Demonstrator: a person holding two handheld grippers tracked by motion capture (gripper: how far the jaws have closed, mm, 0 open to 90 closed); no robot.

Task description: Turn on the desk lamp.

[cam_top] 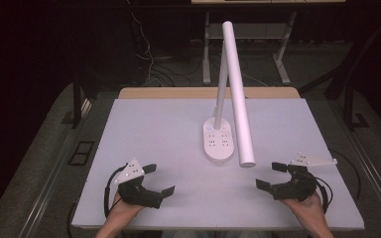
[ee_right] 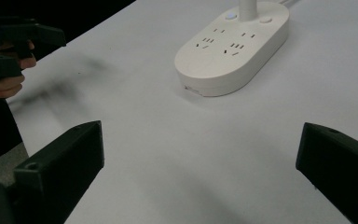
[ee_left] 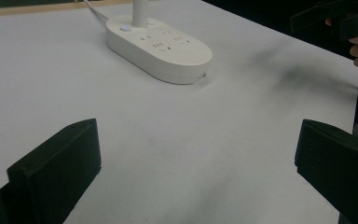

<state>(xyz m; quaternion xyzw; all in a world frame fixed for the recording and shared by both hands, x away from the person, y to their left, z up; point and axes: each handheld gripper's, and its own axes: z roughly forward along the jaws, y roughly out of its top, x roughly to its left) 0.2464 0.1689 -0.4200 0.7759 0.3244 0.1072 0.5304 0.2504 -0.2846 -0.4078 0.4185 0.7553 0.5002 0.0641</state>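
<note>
High view. I see the white table (cam_top: 154, 134) with a white lamp (cam_top: 218, 139) standing right of centre: an oval base with socket slots, a thin upright stem, and a long tube head that slopes down toward the near edge, its end hanging just right of the base. My left tongs (cam_top: 159, 179) rest near the front left edge, jaws spread wide and holding nothing, pointing right toward the middle. My right tongs (cam_top: 271, 174) rest near the front right edge, jaws likewise wide and empty, pointing left. Each is held in a hand (cam_top: 124, 208) coming from the bottom edge. The lamp stands between and beyond the two tongs, apart from both.

Left gripper view. My left tongs (ee_left: 198, 163) show two black jaws far apart at the lower corners, bare table (ee_left: 51, 70) between them. The lamp (ee_left: 161, 49) base lies ahead at upper centre, its stem rising out of frame, its cord running off behind. The right tongs (ee_left: 333, 18) and fingers appear at the upper right.

Right gripper view. My right tongs (ee_right: 200, 163) show jaws wide apart, nothing between them but table (ee_right: 331, 70). The lamp (ee_right: 233, 46) base lies ahead at upper centre. The left tongs (ee_right: 21, 44) and hand appear at the upper left edge.
</note>
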